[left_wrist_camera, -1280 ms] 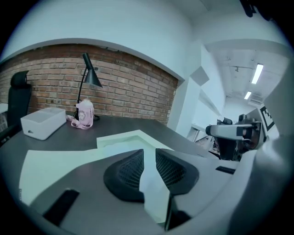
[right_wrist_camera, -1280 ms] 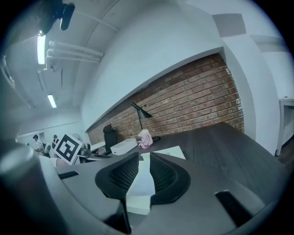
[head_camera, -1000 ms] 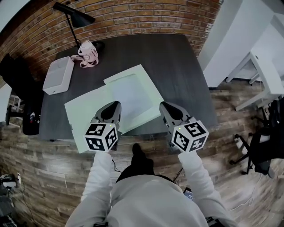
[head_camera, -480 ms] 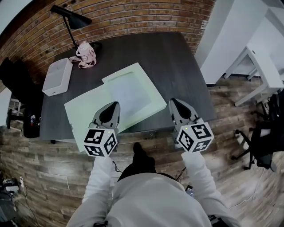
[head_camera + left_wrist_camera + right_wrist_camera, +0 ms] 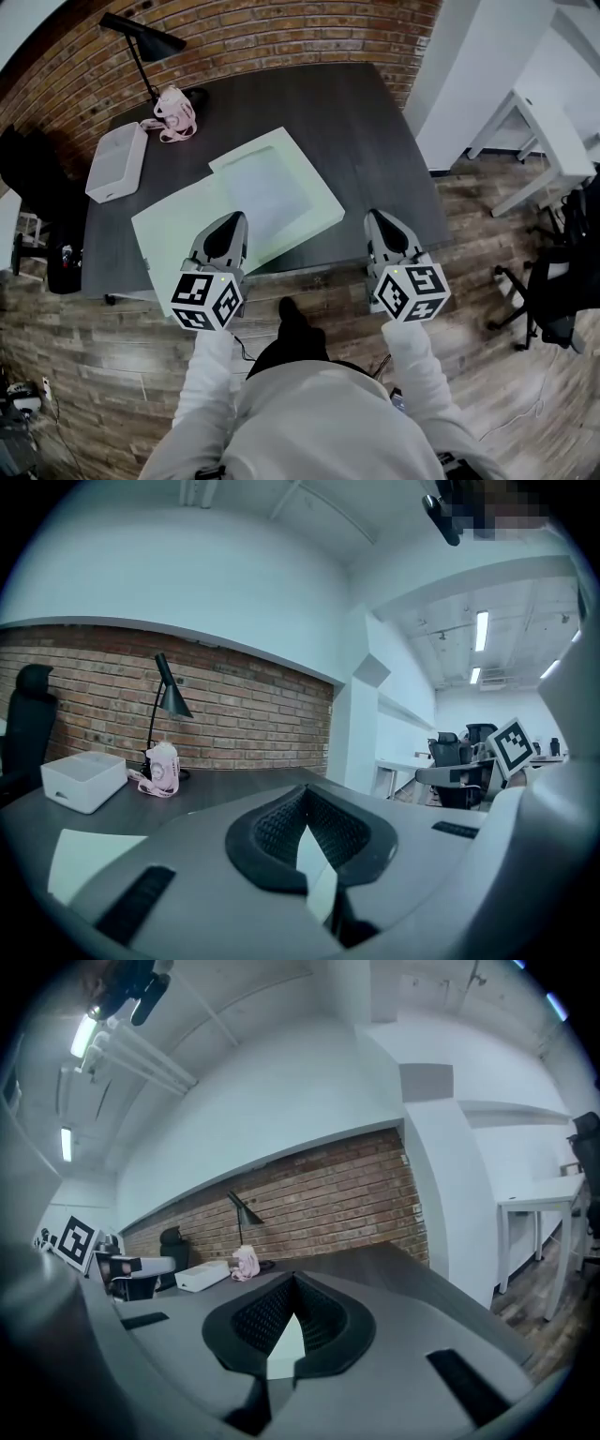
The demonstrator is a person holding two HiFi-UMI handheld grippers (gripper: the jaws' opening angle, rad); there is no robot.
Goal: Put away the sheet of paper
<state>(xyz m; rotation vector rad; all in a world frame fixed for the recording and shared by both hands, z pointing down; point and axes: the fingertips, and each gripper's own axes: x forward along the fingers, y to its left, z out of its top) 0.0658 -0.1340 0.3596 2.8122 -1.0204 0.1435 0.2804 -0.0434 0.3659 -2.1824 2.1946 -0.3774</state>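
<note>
Flat white sheet of paper (image 5: 269, 194) lying on the far half of an open pale green folder (image 5: 172, 232), smooth dark table (image 5: 367, 131), left gripper (image 5: 233, 217) and right gripper (image 5: 377, 217) both squeezed shut, holding nothing, bumpy black pads (image 5: 272, 829)

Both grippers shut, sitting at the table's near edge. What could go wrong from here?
1. The pale green open folder overhangs the near edge of the dark table; the shut left gripper over it could nudge it off.
2. The white sheet of paper lies flat inside the folder; pinching it may crease it or drag the folder along.
</note>
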